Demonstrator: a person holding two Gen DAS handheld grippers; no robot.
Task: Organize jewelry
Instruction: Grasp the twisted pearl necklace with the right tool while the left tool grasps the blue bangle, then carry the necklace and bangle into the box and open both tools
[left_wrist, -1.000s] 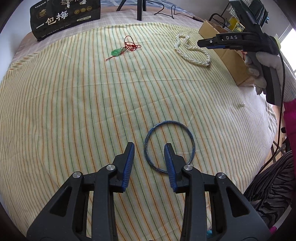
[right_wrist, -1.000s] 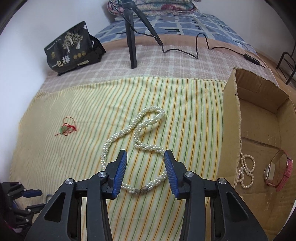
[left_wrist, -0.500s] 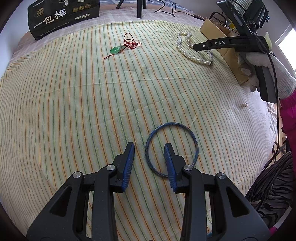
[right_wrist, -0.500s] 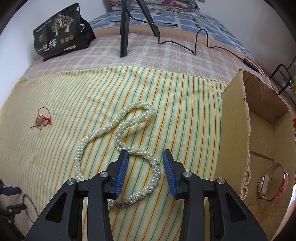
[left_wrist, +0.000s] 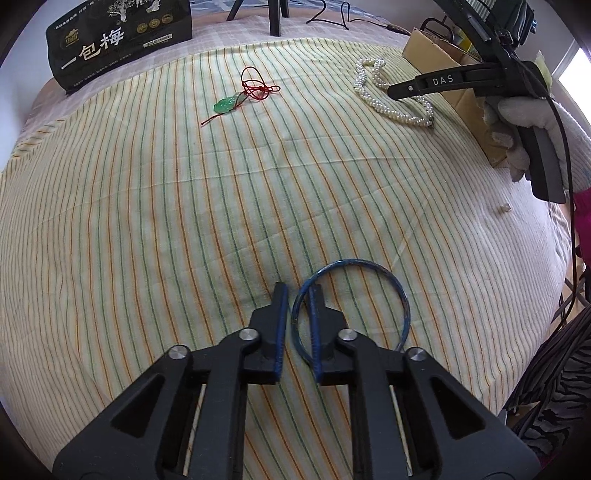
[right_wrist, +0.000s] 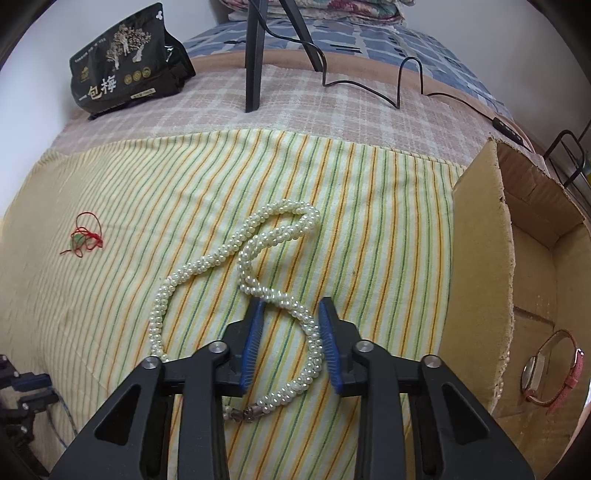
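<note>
Two grippers work over the striped bedsheet (left_wrist: 184, 192): the left gripper (left_wrist: 297, 295) straddles the blue bangle's (left_wrist: 400, 295) rim, fingers narrowly apart; the right gripper (right_wrist: 290, 310), fingers apart, straddles the pearl necklace (right_wrist: 207, 258) beside the cardboard box (right_wrist: 480, 258).

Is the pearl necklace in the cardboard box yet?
Not yet. The pearl necklace lies looped on the striped cloth beside the cardboard box, one strand between the open right gripper fingers.
</note>
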